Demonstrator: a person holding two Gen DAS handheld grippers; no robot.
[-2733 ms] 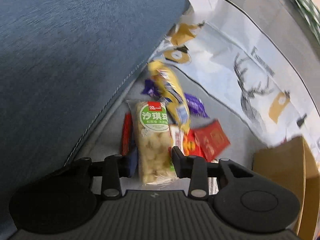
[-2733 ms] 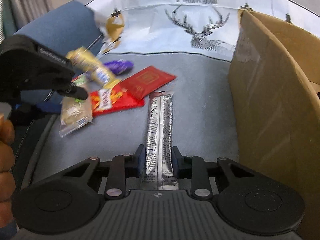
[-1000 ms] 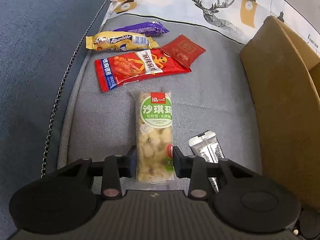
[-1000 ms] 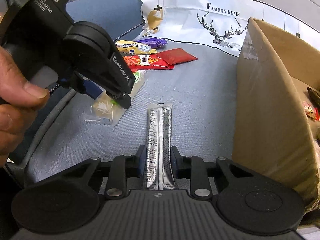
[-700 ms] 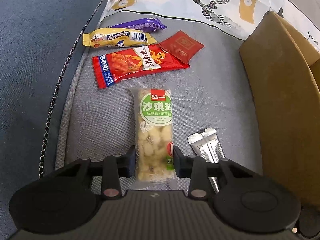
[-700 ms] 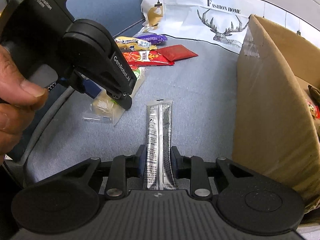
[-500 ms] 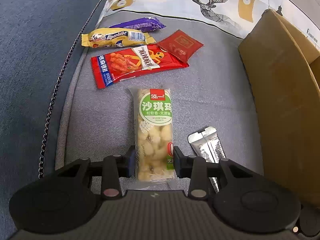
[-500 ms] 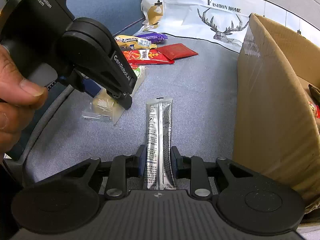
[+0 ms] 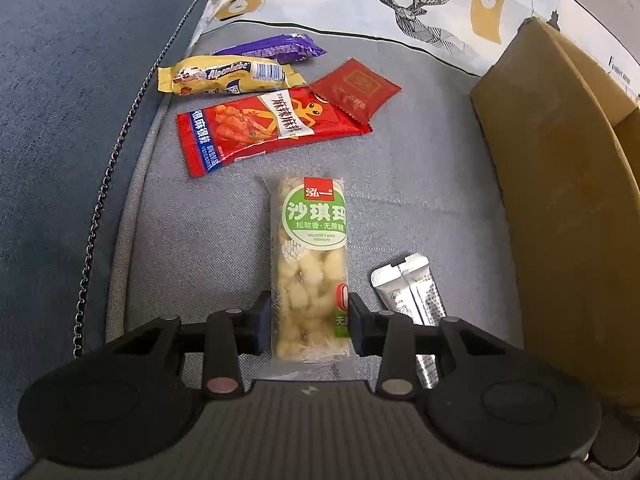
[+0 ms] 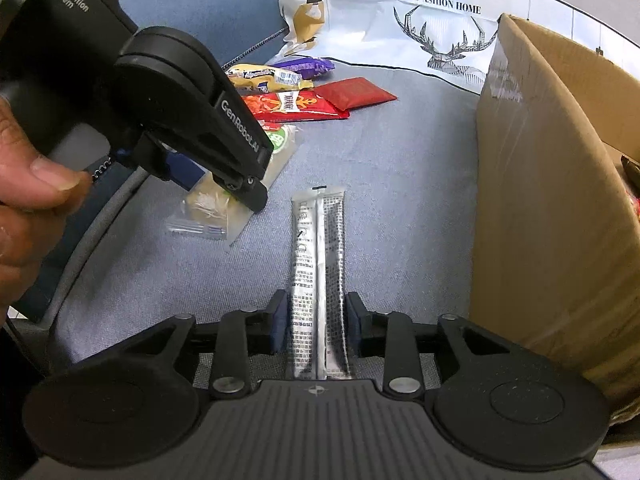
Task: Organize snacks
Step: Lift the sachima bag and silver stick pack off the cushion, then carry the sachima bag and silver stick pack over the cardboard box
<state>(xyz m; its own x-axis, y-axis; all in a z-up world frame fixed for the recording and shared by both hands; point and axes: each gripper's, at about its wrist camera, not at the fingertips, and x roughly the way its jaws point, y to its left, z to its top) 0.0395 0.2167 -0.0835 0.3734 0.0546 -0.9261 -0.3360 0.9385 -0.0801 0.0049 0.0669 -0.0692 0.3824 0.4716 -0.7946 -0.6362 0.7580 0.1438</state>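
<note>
grey sofa seat [image 9: 420,184] | lying on it: snack packets [image 9: 272,128], cardboard box [image 9: 560,200]

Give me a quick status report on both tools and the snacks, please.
Left tool around green-label snack bar, flat on cushion. Right tool opening, silver sachet between pads. Cardboard box at right, nothing blocking.
</note>
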